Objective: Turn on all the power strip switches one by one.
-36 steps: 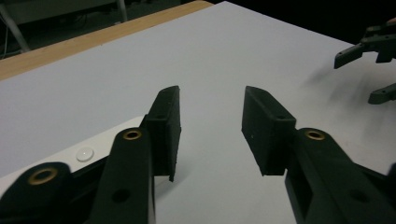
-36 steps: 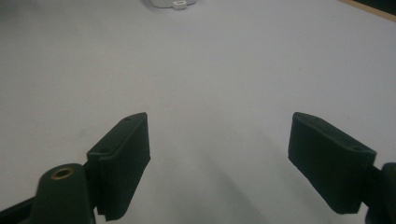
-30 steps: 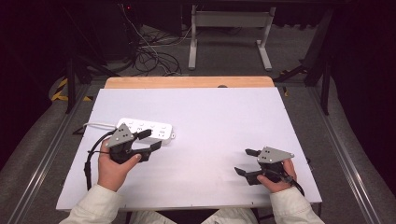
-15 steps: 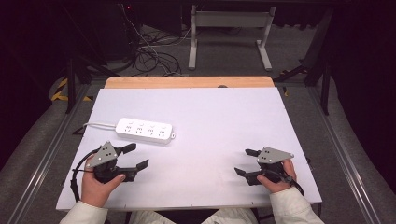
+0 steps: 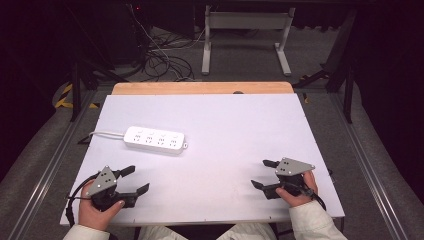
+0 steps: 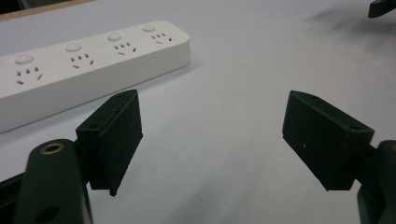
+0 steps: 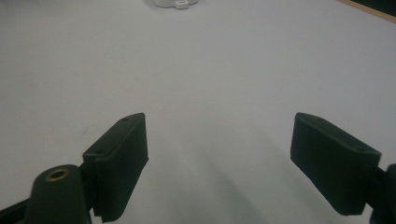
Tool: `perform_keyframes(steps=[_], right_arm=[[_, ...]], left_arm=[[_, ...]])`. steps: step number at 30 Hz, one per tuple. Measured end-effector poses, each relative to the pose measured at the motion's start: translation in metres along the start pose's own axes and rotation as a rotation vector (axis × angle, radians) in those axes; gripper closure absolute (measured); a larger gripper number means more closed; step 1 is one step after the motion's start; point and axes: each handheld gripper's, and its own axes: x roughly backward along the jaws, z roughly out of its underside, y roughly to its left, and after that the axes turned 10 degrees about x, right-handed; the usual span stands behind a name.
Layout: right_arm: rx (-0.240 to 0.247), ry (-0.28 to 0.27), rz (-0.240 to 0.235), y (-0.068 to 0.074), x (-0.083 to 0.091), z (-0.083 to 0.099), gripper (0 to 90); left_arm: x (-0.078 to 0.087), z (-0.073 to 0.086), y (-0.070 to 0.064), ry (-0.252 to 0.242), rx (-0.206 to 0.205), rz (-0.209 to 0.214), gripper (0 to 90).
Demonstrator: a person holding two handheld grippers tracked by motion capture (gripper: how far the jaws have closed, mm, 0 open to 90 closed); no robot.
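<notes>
progress: white plastic four-outlet power strip lies flat on the white bench, left of centre toward the far side; nothing plugged in, neither tool touching it, so the handling looks finished or not begun
left hand-held gripper: near-left edge, jaws wide apart, empty, near the strip but apart from it
right hand-held gripper: near-right, jaws spread, empty, well apart from the strip
hidden: strip's white cable runs off the left bench edge, plug end out of view; the right gripper view cuts the strip to one end; switch states too small to read
</notes>
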Motion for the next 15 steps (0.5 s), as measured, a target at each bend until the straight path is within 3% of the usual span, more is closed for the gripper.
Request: perform_keyframes(steps=[2, 6, 12, 15], right_arm=[[0.002, 0.001, 0.001, 0.0005, 0.0000, -0.0002, 19.3], [0.002, 0.001, -0.002, 0.0011, -0.0002, -0.0002, 19.2], [-0.003, 0.000, -0.001, 0.0011, 0.0001, -0.0002, 18.9], [-0.004, 0.003, 0.004, 0.0004, -0.0007, 0.0001, 18.7]], left_arm=[[-0.0018, -0.0011, 0.0023, -0.030, 0.053, 0.024, 21.0], [-0.0023, -0.0032, 0.0042, -0.047, 0.082, -0.002, 21.6], [-0.0003, -0.0033, 0.0041, -0.037, 0.027, -0.055, 20.3], [-0.0010, -0.0037, 0.0030, -0.058, 0.046, -0.028, 19.3]])
